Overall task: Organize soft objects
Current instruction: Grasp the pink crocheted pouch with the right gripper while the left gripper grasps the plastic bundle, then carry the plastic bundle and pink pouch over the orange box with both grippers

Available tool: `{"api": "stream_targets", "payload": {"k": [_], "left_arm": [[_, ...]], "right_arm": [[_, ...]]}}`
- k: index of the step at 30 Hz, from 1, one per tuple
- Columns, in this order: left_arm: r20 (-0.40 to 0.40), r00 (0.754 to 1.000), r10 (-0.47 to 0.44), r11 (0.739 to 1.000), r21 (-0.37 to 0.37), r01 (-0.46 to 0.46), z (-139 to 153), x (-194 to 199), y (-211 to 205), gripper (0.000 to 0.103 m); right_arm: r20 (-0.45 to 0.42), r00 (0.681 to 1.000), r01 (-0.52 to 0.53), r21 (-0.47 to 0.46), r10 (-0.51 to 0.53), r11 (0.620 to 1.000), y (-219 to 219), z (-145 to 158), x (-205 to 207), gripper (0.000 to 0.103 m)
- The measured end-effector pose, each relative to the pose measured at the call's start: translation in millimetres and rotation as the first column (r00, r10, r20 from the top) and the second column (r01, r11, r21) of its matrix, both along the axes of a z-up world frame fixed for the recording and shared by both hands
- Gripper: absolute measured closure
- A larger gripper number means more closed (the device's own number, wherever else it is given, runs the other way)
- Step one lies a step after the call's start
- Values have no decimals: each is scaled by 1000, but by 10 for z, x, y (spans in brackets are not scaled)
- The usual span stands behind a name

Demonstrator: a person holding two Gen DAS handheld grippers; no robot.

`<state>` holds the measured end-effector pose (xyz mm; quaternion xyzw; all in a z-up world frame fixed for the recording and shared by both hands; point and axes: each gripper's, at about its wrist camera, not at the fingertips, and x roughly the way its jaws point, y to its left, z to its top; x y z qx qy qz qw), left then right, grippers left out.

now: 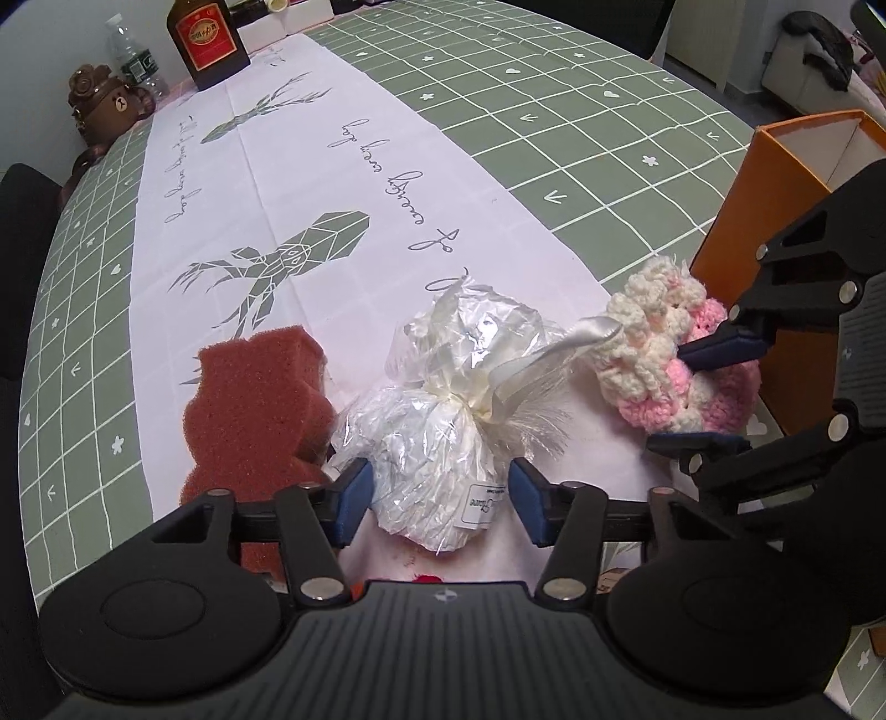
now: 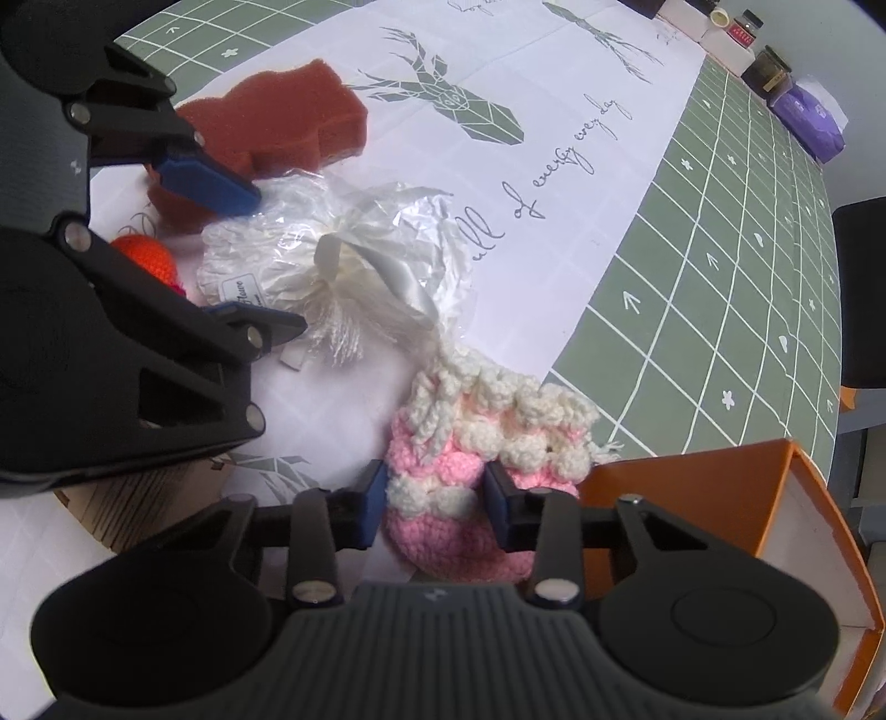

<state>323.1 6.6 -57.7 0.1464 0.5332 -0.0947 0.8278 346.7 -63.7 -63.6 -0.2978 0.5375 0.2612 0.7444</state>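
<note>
Left claw (image 1: pixel 437 501) spread around wrapped white bundle (image 1: pixel 443 432); right claw (image 2: pixel 434 507) pinching pink crochet pouch (image 2: pixel 482 459). Best squeezed gently mid-body, lifted clear, lowered into orange box (image 2: pixel 720 498).

One brown sponge (image 1: pixel 255 399), one bagged white bundle (image 1: pixel 443 437), one pink-and-cream crochet piece (image 1: pixel 670 360) — one orange box (image 1: pixel 769 221), two bottles (image 1: pixel 207 39).

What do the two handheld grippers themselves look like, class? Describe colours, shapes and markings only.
Both match. The left gripper and right gripper have matte black plastic bodies with a ribbed grey top plate bearing a small round logo, angular black linkage arms joined by silver rivets, round black side housings, and two fingers tipped with blue pads. No cables, sleeves or hands are visible.
</note>
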Motion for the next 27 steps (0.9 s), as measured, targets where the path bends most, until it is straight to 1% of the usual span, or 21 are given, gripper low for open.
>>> {"api": "stream_targets", "payload": {"k": [2,5,8,13,17,22,25,27], "left_arm": [[7,1000,3,1000,-1,-3,7,-24,-1,52],[15,1000,16,1000,-6,-16,22,-53,23,59],[35,998,59,997,-44,-58,72,-73,90,64],[73,992,101,989,-111,-93,246,-165,165,66],[99,984,146,982,-134,-132,448,-265,196,66],[131,969,208,965,-187,-182,750,-444,283,66],[154,956,251,952,-216,-215,948,-575,332,66],[164,946,278,941,-244,-235,1074,-666,352,66]], "right_arm": [[11,1000,-7,-1,7,1000,1,8,-24,74],[29,999,-27,-5,27,1000,14,24,-73,79],[57,998,-33,3,33,999,15,62,-120,81],[83,996,-15,47,11,999,-49,204,-175,81],[96,995,0,125,-12,992,-109,469,-249,81],[102,994,16,219,-39,976,-175,816,-370,81],[112,993,15,260,-46,966,-217,1023,-488,81],[141,989,3,273,-43,962,-239,1165,-590,81]]}}
